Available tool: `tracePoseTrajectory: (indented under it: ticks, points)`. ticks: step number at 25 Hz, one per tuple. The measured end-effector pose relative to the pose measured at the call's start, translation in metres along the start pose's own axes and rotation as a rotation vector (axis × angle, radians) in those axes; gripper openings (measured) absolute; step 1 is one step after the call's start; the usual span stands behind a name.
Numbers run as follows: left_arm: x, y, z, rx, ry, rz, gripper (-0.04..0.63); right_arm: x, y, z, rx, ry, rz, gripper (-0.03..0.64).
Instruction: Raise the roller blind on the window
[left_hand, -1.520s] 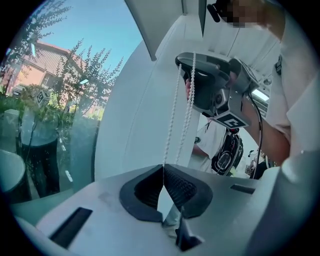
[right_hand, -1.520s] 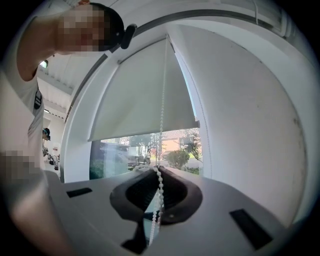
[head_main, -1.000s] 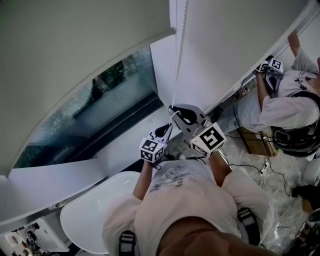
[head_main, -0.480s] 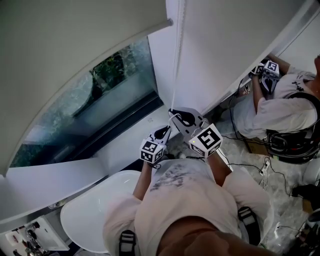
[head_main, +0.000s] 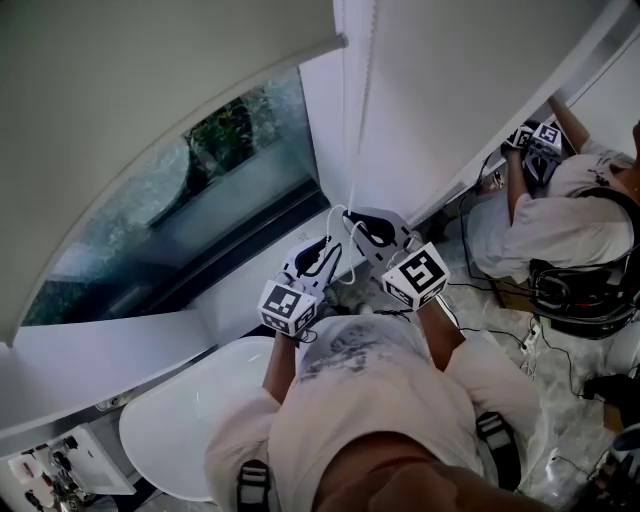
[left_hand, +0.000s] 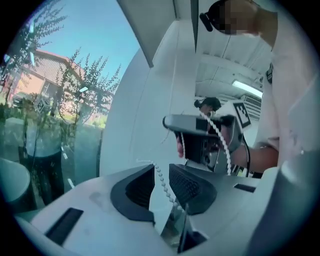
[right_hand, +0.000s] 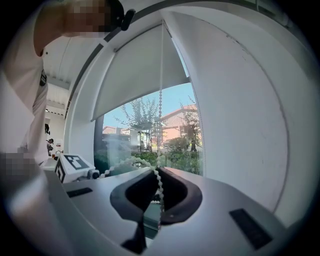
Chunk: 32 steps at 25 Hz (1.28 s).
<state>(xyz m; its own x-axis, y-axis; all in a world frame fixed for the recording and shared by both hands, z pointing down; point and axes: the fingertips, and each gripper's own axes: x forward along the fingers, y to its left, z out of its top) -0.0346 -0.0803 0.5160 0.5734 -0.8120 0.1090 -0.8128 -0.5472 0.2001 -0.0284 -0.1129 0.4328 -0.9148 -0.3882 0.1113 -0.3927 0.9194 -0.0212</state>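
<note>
— Where does the roller blind (head_main: 150, 90) stand?
— Partway down the window (head_main: 215, 190), with glass bare below its bottom edge. Its bead chain (right_hand: 161, 100) hangs at the blind's right edge.
— And the tongs?
— The right gripper (right_hand: 157, 171) is pinched on the chain. The left gripper (left_hand: 161, 169), just beside it, has its jaws apart, with the chain passing between them.

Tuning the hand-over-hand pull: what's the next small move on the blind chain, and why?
Probably close the left tongs on the bead chain and pull down. The chain runs loose through their gap, while the right tongs look shut on it, and the roller blind covers the upper window.
</note>
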Motion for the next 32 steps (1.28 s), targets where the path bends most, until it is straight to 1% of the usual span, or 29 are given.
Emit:
tracePoseTrajectory:
  ticks: [3,7,10,15,17,19,22,24,27,29,32]
  points:
    - [-0.007,0.002,0.046,0.043,-0.083,0.011,0.075,0.000,-0.001,-0.002,-0.001,-0.001,0.005,0.061]
    - [-0.011,-0.002,0.100,0.101,-0.164,0.011,0.075,-0.001,-0.001,-0.004,-0.005,-0.007,0.012,0.061]
    - [-0.012,-0.009,0.135,0.145,-0.215,-0.002,0.075,0.000,0.002,-0.004,-0.006,-0.006,0.015,0.061]
    - [-0.007,-0.027,0.200,0.203,-0.324,-0.042,0.076,-0.001,0.005,0.001,-0.015,-0.005,0.024,0.061]
    - [-0.003,-0.030,0.221,0.230,-0.352,-0.056,0.077,0.000,0.005,0.002,-0.017,-0.005,0.027,0.061]
    - [0.000,-0.030,0.237,0.251,-0.371,-0.062,0.077,0.003,0.006,0.001,-0.018,-0.005,0.030,0.061]
    - [0.004,-0.035,0.255,0.262,-0.393,-0.072,0.077,0.005,0.008,0.003,-0.024,-0.005,0.033,0.061]
    - [0.007,-0.037,0.264,0.258,-0.403,-0.078,0.075,0.005,0.009,0.002,-0.027,-0.003,0.034,0.061]
    - [0.012,-0.037,0.270,0.241,-0.400,-0.065,0.075,0.006,0.008,0.001,-0.027,-0.001,0.034,0.061]
    - [0.015,-0.036,0.270,0.251,-0.388,-0.061,0.031,0.007,0.006,-0.001,-0.027,-0.001,0.034,0.061]
    - [0.015,-0.035,0.269,0.258,-0.368,-0.047,0.011,0.007,0.006,0.000,-0.024,-0.003,0.033,0.061]
